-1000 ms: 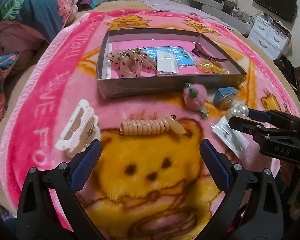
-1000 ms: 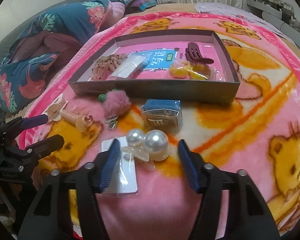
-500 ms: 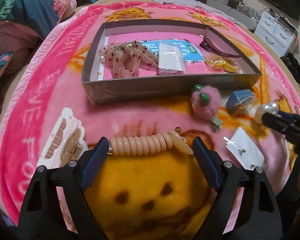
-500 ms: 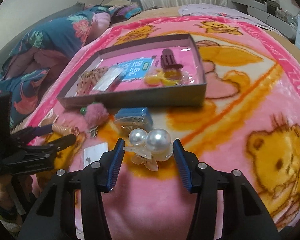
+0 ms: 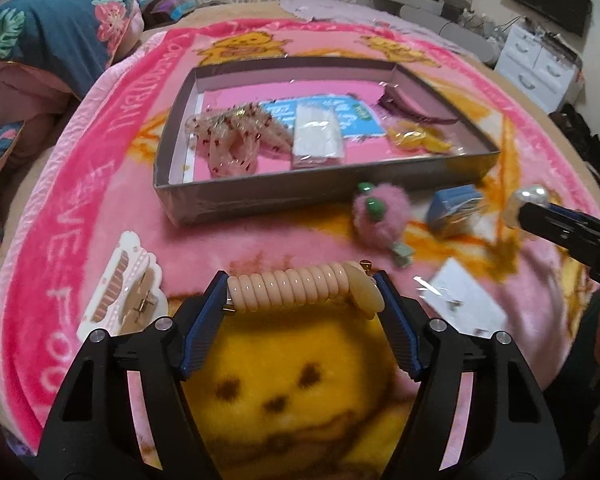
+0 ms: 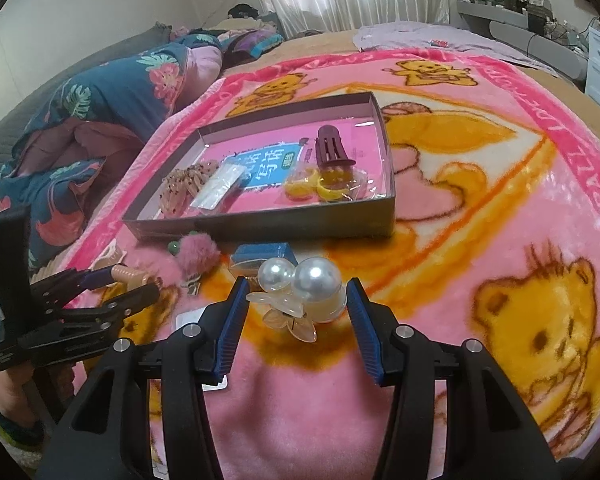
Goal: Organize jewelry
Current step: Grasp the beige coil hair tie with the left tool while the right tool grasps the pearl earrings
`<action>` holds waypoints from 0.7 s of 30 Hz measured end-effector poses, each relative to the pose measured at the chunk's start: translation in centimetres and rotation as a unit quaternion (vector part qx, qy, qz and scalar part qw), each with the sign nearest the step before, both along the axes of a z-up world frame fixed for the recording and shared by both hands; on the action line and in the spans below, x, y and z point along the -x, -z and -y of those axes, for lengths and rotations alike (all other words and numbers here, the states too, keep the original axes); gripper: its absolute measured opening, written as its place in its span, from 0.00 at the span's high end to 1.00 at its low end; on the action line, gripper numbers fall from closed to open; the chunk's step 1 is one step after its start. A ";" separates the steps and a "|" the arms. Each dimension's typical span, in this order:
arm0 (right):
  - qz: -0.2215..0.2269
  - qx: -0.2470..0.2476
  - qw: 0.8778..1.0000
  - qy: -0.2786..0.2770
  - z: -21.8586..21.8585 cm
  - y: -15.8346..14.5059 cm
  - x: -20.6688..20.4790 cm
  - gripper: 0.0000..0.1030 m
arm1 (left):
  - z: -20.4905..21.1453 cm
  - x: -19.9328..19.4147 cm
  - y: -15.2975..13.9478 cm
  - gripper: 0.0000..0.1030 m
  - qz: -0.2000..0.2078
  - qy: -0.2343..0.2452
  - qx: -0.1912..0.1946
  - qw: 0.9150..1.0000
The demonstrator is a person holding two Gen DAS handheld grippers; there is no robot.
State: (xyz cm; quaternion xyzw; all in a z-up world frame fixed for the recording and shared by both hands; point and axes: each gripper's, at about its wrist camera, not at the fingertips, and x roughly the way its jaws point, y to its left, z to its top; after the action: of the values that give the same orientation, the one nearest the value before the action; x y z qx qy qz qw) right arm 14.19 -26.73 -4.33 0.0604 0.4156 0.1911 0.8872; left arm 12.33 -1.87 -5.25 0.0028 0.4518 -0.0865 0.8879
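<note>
Risk: the left tool (image 5: 300, 300), jaws just closing endwise on the coil hair tie (image 5: 296, 292) in front of the tray (image 5: 260, 196), may buckle it. The right tool (image 6: 296, 304) grips the pearl clip (image 6: 300, 284) raised before the tray; slippage drops it.

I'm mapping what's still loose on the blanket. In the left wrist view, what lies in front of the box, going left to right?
White clip → coil clip → pink pompom → blue packet → pearl clip.
</note>
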 end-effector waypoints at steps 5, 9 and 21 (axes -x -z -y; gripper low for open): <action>0.006 -0.006 1.000 -0.007 -0.2 -0.6 0.3 0.53 | -0.5 1.0 -1.4 0.38 0.014 -0.002 0.015 1.000; 0.014 -0.005 1.000 -0.021 -0.9 -1.1 0.5 0.53 | -1.1 1.6 -2.5 0.38 0.027 -0.004 0.026 0.999; 0.024 -0.004 0.999 -0.048 -2.8 -1.8 0.2 0.53 | -3.3 0.5 -5.0 0.38 0.059 -0.023 0.047 0.997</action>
State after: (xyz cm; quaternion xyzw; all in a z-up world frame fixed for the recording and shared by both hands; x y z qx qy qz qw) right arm 13.94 -23.97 -2.48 0.0394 0.3959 0.2366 0.8864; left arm 11.84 1.41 -0.28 -0.0440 0.3940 -0.0868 0.9140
